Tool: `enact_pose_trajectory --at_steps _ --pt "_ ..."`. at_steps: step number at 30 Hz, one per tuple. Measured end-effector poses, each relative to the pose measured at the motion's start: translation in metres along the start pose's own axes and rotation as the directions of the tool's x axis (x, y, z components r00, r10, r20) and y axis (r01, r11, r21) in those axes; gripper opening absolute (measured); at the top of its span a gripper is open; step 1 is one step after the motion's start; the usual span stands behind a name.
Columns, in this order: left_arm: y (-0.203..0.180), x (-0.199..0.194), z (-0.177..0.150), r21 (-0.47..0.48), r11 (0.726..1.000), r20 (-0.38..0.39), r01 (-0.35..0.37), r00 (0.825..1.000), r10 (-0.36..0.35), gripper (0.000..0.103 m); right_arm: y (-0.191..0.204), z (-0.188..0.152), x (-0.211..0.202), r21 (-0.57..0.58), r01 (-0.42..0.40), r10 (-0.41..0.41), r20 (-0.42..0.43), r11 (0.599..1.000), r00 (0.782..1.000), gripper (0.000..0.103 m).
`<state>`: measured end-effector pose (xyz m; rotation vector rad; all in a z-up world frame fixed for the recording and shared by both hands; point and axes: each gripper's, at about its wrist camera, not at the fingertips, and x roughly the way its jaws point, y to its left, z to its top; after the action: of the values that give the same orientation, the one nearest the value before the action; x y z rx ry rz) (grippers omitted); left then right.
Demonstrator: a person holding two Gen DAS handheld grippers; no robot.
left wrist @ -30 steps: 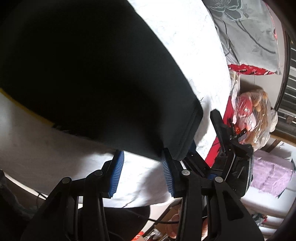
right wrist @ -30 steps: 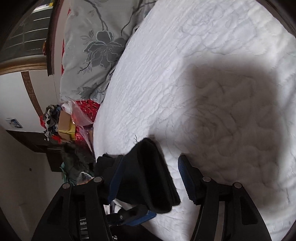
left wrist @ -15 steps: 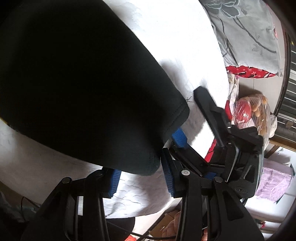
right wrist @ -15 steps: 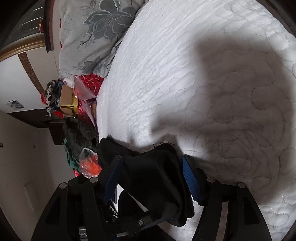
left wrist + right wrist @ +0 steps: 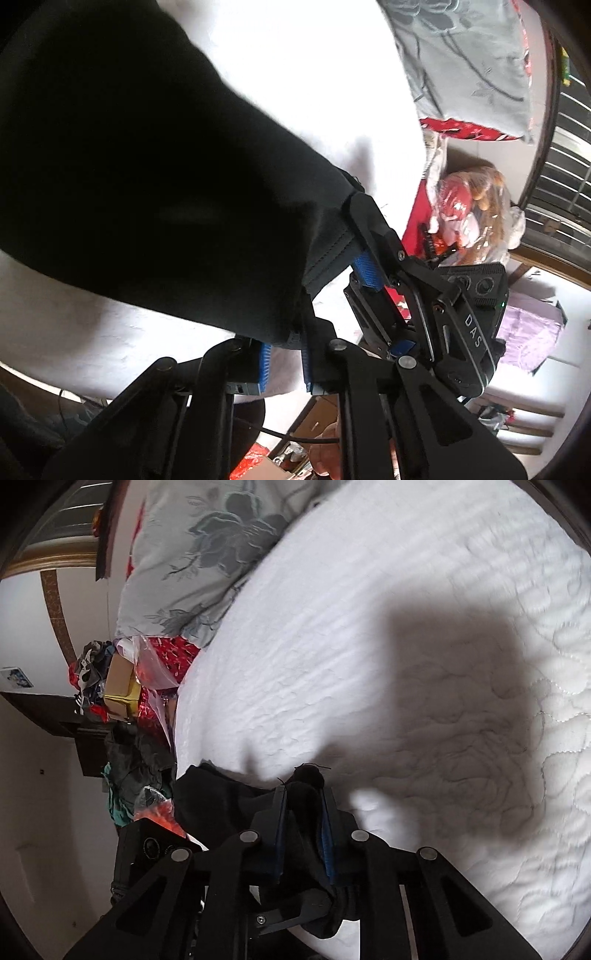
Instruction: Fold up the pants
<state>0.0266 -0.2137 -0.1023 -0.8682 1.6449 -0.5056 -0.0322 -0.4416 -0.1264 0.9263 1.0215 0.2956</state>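
the left hand-held gripper [image 5: 286, 363] had its blue pads [image 5: 263, 365] drawn close together with the hem of the black pants [image 5: 147, 177] nipped between them. just beside it, the right hand-held gripper [image 5: 303, 825] was likewise closed on a bunched fold of the same dark cloth, its jaws nearly touching. the pants hung lifted off the white quilted bed [image 5: 406, 646], throwing a broad shadow on it. farther off, a grey flowered pillow [image 5: 207, 554] lay at the head of the bed, and beyond the edge a plastic bag [image 5: 476, 218] sat among red things
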Motion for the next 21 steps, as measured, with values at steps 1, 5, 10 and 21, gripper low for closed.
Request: enact_pose_trajectory --at_steps 1,5,10,21 --pt "0.001 -0.007 0.002 0.0 1.0 0.002 0.013 1.0 -0.013 0.011 0.007 -0.002 -0.001 -0.008 0.003 -0.003 0.009 1.0 1.0 0.016" --pt "0.009 -0.038 0.009 -0.01 0.998 0.036 0.064 0.997 -0.064 0.011 0.034 -0.007 -0.001 -0.018 -0.005 0.006 0.035 1.0 0.999 0.016" --pt "0.043 -0.097 0.017 -0.032 0.992 0.101 0.125 0.988 -0.121 0.011 0.086 -0.012 0.021 -0.079 -0.014 0.016 0.026 0.997 1.0 0.015" --pt "0.134 -0.179 0.074 -0.179 0.973 0.242 0.144 0.965 -0.098 0.011 0.175 -0.032 0.154 -0.111 -0.044 0.032 -0.108 0.993 0.994 0.017"
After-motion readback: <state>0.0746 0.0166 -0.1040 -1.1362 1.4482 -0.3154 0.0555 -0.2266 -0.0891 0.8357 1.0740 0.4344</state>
